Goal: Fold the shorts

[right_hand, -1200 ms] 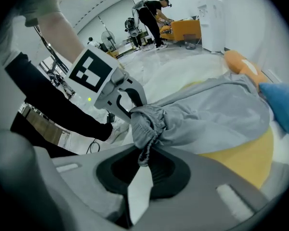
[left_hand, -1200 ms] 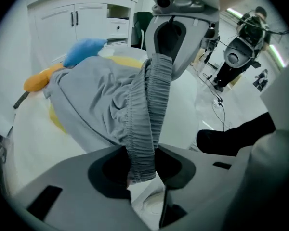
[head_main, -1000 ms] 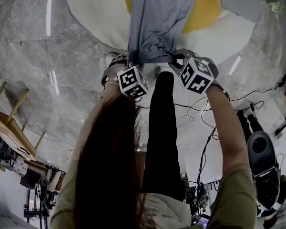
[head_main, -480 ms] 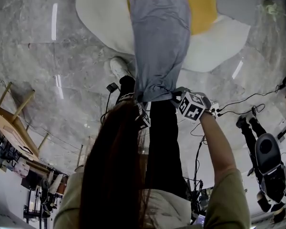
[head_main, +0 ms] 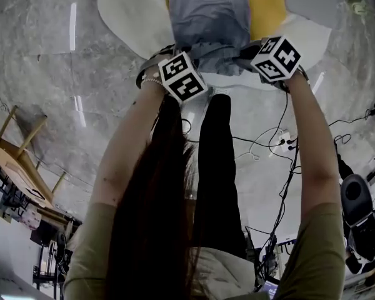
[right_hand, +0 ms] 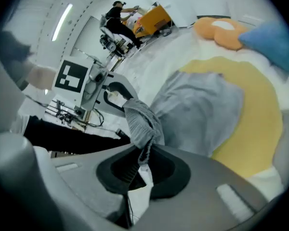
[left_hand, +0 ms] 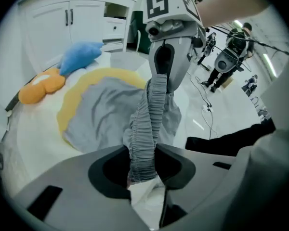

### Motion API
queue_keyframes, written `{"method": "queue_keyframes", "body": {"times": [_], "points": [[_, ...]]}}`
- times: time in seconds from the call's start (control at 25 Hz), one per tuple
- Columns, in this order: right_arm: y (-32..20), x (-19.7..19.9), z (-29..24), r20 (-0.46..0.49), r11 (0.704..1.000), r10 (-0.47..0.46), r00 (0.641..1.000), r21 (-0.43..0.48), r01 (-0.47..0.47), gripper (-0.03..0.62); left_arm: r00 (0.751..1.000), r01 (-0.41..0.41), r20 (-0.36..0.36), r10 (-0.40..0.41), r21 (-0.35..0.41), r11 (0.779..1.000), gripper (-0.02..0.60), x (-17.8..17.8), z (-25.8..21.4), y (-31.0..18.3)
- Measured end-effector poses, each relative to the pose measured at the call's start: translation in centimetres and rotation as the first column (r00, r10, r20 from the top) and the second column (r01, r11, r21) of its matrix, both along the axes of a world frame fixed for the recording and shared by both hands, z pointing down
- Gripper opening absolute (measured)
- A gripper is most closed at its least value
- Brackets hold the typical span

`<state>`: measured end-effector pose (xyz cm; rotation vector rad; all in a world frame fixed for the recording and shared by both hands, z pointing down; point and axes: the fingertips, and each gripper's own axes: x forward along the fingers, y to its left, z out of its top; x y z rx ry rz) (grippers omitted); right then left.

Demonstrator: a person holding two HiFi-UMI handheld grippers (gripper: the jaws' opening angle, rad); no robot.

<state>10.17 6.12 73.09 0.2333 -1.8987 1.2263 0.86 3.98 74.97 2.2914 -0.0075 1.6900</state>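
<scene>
Grey marble floor (head_main: 44,105) lying under white egg-shaped mat (head_main: 128,17) with yellow centre. Left gripper (left_hand: 143,163) clamping gathered elastic waistband (left_hand: 151,109) over mat's near edge. Right gripper (right_hand: 142,158) pinching same waistband just beside, jaws nearly together on fabric. Waistband running bunched between both grippers. Rest of grey shorts (head_main: 209,17) lying crumpled on yellow centre. Orange plush (left_hand: 38,86) and blue plush (left_hand: 82,54) resting toward mat's far edge, white cabinets (left_hand: 62,20) standing behind.
</scene>
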Motion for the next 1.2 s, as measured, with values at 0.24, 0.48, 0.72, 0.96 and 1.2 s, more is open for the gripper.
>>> {"method": "queue_keyframes", "body": {"times": [0.24, 0.48, 0.72, 0.96, 1.2], "points": [[-10.5, 1.5, 0.3, -0.051, 0.99, 0.124, 0.991, 0.075, -0.121, 0.04, 0.997, 0.074, 0.028, -0.076, 0.067, 0.995, 0.135, 1.7, 1.0, -9.8], [-13.6, 1.9, 2.7, -0.102, 0.977, 0.208, 0.973, 0.061, -0.202, 0.04, 0.976, 0.208, 0.034, -0.214, 0.116, 0.971, 0.137, 1.6, 2.7, -14.5], [-16.8, 3.6, 4.2, -0.162, 0.926, 0.373, 0.914, 0.121, -0.357, 0.052, 0.932, 0.338, 0.027, -0.361, 0.294, 0.894, 0.164, 1.3, 2.8, -18.8], [-20.0, 6.3, 3.4, -0.171, 0.873, 0.471, 0.865, 0.233, -0.429, 0.223, 0.813, 0.555, -0.013, -0.581, 0.314, 0.77, 0.167, -1.6, 2.6, -21.9], [-15.6, 6.7, 2.2, -0.186, 0.92, 0.291, 0.938, 0.323, -0.221, 0.232, 0.874, 0.484, -0.09, -0.477, 0.258, 0.836, 0.179, -2.9, 2.0, -16.5]]}}
